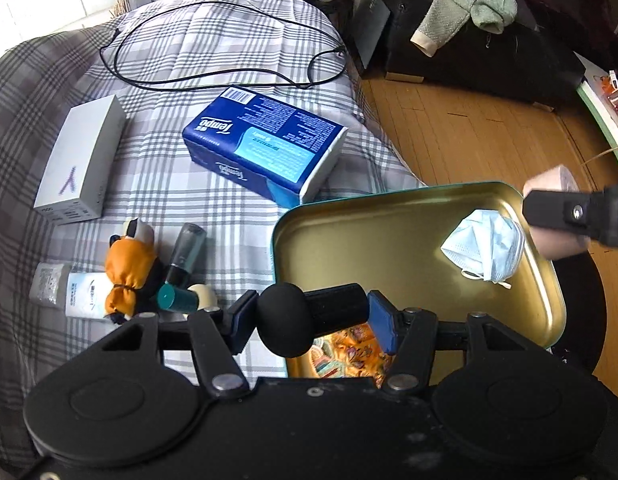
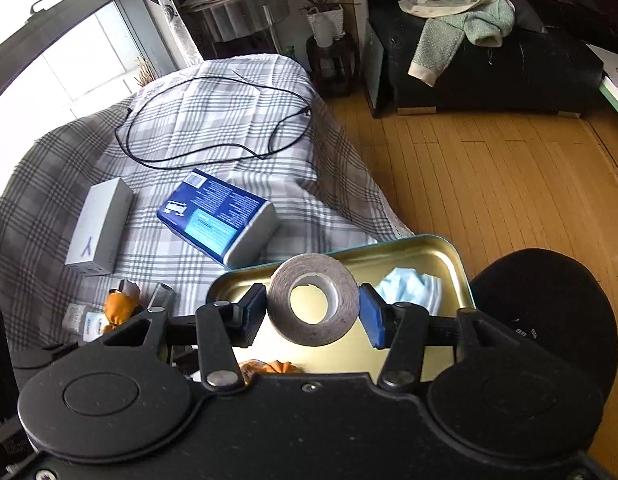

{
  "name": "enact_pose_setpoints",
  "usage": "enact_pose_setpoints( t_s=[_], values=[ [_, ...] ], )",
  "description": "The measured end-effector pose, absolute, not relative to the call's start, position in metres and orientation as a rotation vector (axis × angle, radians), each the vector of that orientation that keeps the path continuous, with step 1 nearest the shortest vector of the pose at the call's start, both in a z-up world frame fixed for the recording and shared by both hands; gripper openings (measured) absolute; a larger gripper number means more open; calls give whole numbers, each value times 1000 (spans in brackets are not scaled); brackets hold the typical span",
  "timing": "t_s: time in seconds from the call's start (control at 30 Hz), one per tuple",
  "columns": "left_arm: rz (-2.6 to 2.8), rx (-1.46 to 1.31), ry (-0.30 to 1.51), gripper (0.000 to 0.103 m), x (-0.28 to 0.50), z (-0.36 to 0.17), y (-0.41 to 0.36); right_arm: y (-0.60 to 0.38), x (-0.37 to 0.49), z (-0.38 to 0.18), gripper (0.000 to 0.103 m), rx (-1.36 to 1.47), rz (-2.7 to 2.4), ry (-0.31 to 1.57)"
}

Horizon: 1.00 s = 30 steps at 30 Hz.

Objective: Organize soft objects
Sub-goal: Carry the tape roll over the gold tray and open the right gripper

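Note:
My left gripper (image 1: pixel 309 320) is shut on a black foam microphone cover (image 1: pixel 293 318), held over the near left corner of a gold metal tray (image 1: pixel 349 236). The tray holds a light blue face mask (image 1: pixel 487 246) and an orange patterned cloth (image 1: pixel 349 350). My right gripper (image 2: pixel 313 312) is shut on a tan roll of tape (image 2: pixel 313 300) above the tray (image 2: pixel 389 254); the roll also shows in the left wrist view (image 1: pixel 557 216) at the tray's right rim. An orange soft toy (image 1: pixel 129 268) lies on the plaid bed left of the tray.
On the plaid bedspread (image 1: pixel 189 60) lie a blue tissue pack (image 1: pixel 265 144), a white box (image 1: pixel 83 160), a black cable (image 1: pixel 213 40), a white tube (image 1: pixel 65 288) and small bottles (image 1: pixel 185 252). A black round stool (image 2: pixel 549 312) stands right of the tray on the wooden floor (image 2: pixel 489 180).

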<state>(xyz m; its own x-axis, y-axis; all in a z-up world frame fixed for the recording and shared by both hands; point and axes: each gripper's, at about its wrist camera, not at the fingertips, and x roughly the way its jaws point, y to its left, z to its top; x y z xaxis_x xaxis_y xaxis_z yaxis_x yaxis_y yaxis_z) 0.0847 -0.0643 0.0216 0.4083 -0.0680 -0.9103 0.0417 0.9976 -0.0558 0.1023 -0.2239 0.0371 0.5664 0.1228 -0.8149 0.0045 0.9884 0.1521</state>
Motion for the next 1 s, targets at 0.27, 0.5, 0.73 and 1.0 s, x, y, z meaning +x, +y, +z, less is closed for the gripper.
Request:
enact_pose_setpoints(
  t_s=[0.27,0.5,0.73,1.0],
  values=[
    [-54,11,1181,56,121,3,-93,-248,105,23,51,97,1,1042],
    [-28,47,1182,83,125,-8,-96,-253,104,29,51,51,-48,1026],
    [-21,40,1192,85,120,-11,-88,-255,104,30,51,39,-63,1005],
    [-23,47,1190,91,115,-6,-87,-254,107,35,51,78,-72,989]
  ],
)
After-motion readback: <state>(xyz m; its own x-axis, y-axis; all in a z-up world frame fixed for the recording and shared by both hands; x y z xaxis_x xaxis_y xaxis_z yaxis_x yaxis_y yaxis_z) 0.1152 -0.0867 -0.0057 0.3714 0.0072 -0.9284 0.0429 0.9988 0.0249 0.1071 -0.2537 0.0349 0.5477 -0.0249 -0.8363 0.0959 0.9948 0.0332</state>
